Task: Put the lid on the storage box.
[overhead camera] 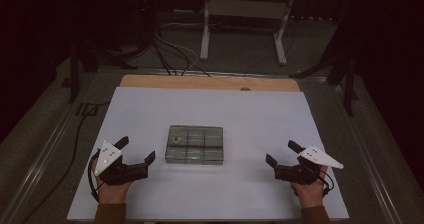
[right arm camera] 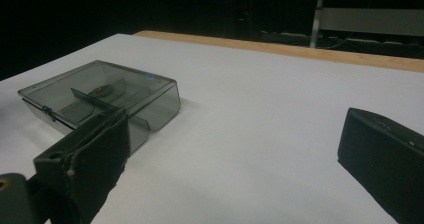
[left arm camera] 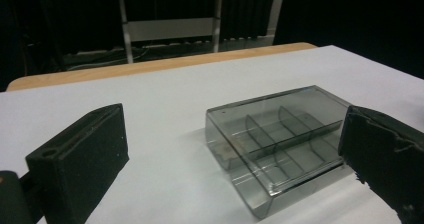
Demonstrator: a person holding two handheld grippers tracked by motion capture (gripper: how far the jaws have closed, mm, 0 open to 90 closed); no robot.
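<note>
Table (overhead camera: 150,114) under a white sheet carried the clear plastic box (overhead camera: 194,144) at its middle when I checked the high view, the lid shut, the inside split into small compartments, and a small dark item (overhead camera: 176,139) lying in the far left compartment; I could not tell what that item was. My left hand-held gripper (overhead camera: 137,149) rested on the sheet just to the left of the box, apart from it, jaws spread wide and holding nothing. In the left gripper view the box (left arm camera: 280,144) lay ahead and to the right between the two black jaws, the right jaw overlapping the box's near right corner in the picture, though I could not say whether it touched. My right hand-held gripper (overhead camera: 281,153) sat well off to the right of the box, also on the sheet, its jaws likewise open wide and empty. In the right gripper view the box (right arm camera: 100,101) showed far to the left, behind the left jaw, with bare white sheet between the jaws. A wooden edge (overhead camera: 210,82) of the table ran along the far side, and beyond it stood a white metal frame (overhead camera: 245,14) on the dark floor among loose cables (overhead camera: 170,54).
</note>
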